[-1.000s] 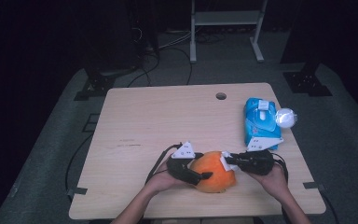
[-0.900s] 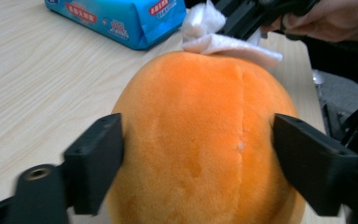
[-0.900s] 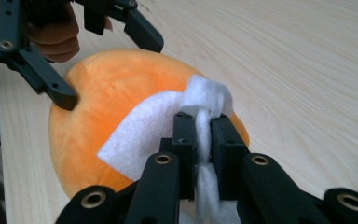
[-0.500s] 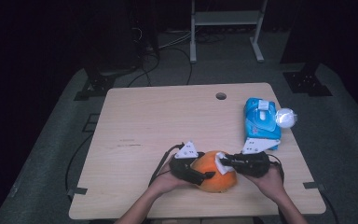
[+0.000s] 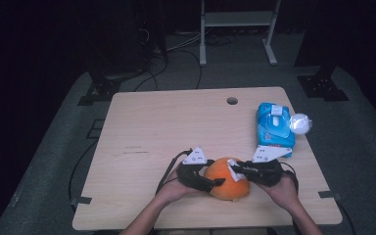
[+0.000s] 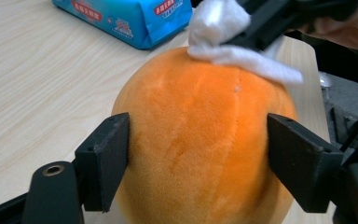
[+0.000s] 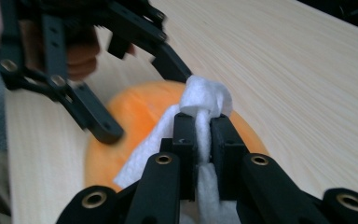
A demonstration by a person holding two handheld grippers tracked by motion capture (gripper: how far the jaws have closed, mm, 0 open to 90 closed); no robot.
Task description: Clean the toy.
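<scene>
An orange plush ball [image 5: 227, 183] rests on the wooden table [image 5: 176, 122] near its front edge. My left gripper [image 5: 215, 181] reaches in from the ball's left. In the left gripper view its jaws have just been closing with the ball [image 6: 200, 140] between them, and both pads touch its sides. My right gripper [image 7: 203, 123] is shut on a crumpled white tissue [image 7: 205, 95]. It holds the tissue [image 5: 233, 169] against the top of the ball, right of centre. The tissue [image 6: 223, 32] shows on the ball's crown in the left gripper view.
A blue pack of wipes [image 5: 274, 128] lies at the right of the table, behind the right hand, with a small white round thing [image 5: 299, 123] at its right edge. A cable hole [image 5: 232, 101] sits near the far edge. Dark floor and cables surround the table.
The right gripper has shifted slightly left over the ball's top with the tissue. The left gripper and the ball have stayed in place.
</scene>
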